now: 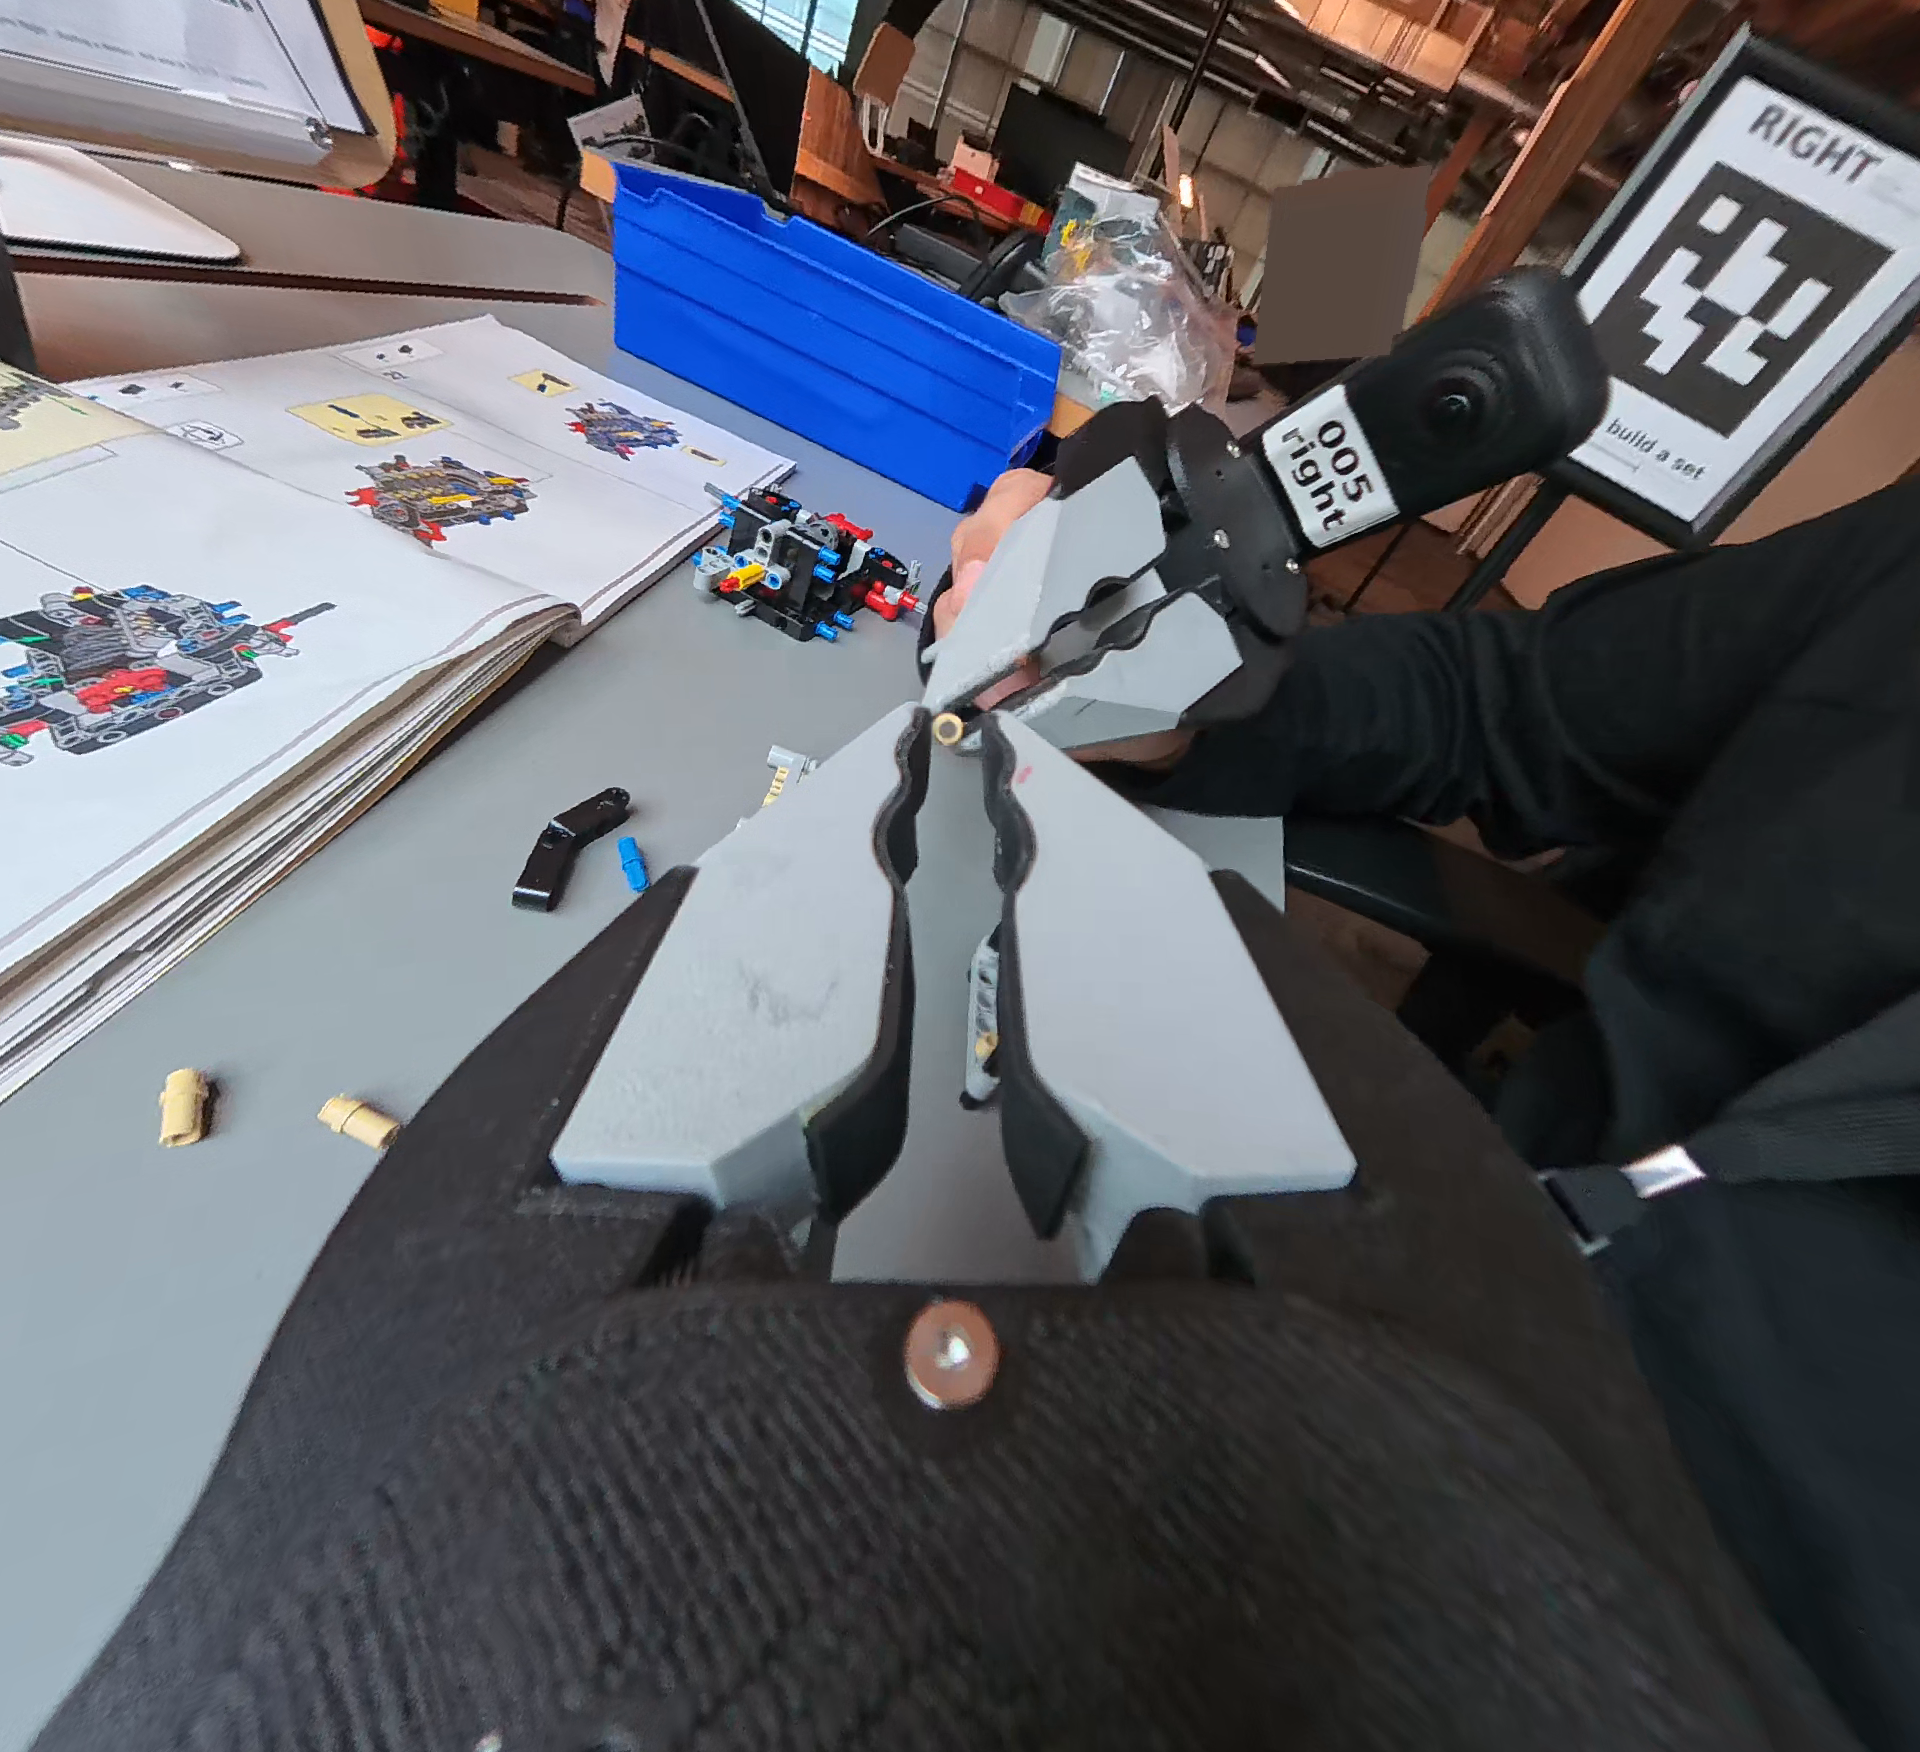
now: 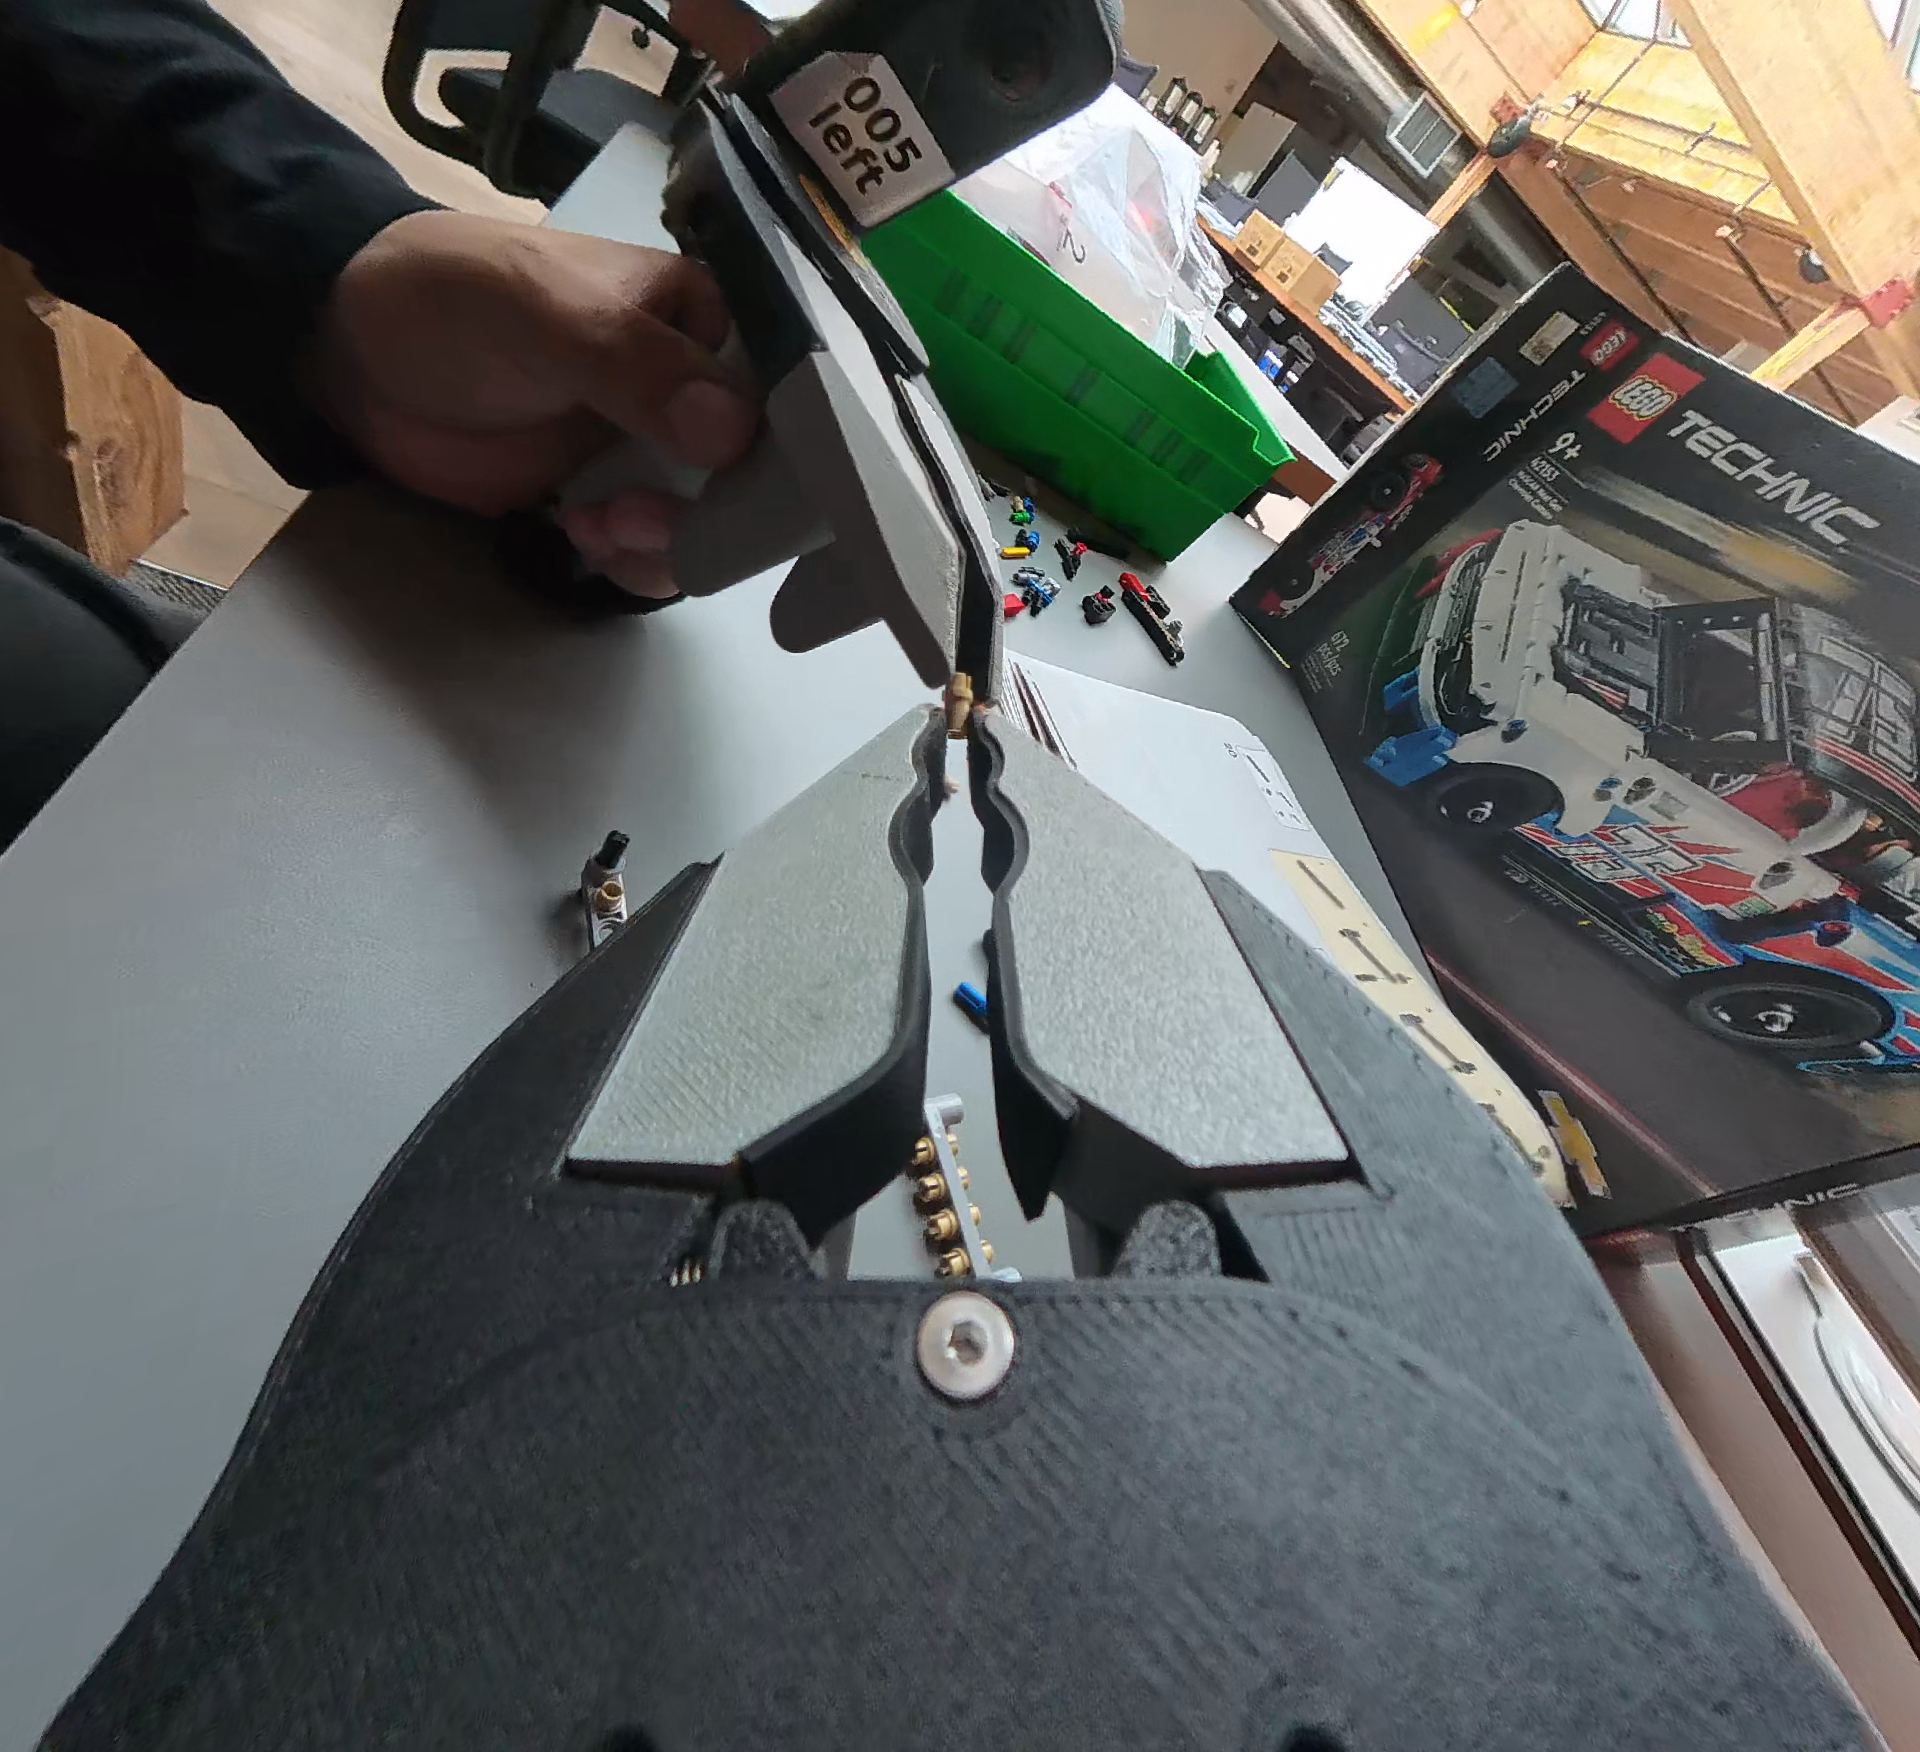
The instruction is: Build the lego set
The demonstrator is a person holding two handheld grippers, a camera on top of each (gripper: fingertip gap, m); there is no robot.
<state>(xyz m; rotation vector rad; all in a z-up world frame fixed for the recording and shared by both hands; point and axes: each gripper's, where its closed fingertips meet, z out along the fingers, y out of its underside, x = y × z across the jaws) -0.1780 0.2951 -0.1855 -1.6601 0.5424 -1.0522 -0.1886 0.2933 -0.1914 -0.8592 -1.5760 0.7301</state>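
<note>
A small tan pin sits between the tips of my left gripper, whose jaws are closed on it above the grey table. My right gripper comes in from the upper right and meets the same pin tip to tip. In the right wrist view the pin stands upright, its lower end between my right gripper's tips and its upper end in the left gripper. The part-built model stands behind, next to the open instruction booklet.
On the table lie a black angled beam, a blue pin, two tan pins and a grey beam with tan pins. A blue bin, a green bin, loose pieces and the set's box stand around. Less than 4 cm separates the two grippers' tips. The part-built model is about 20 cm from both grippers' fingertips.
</note>
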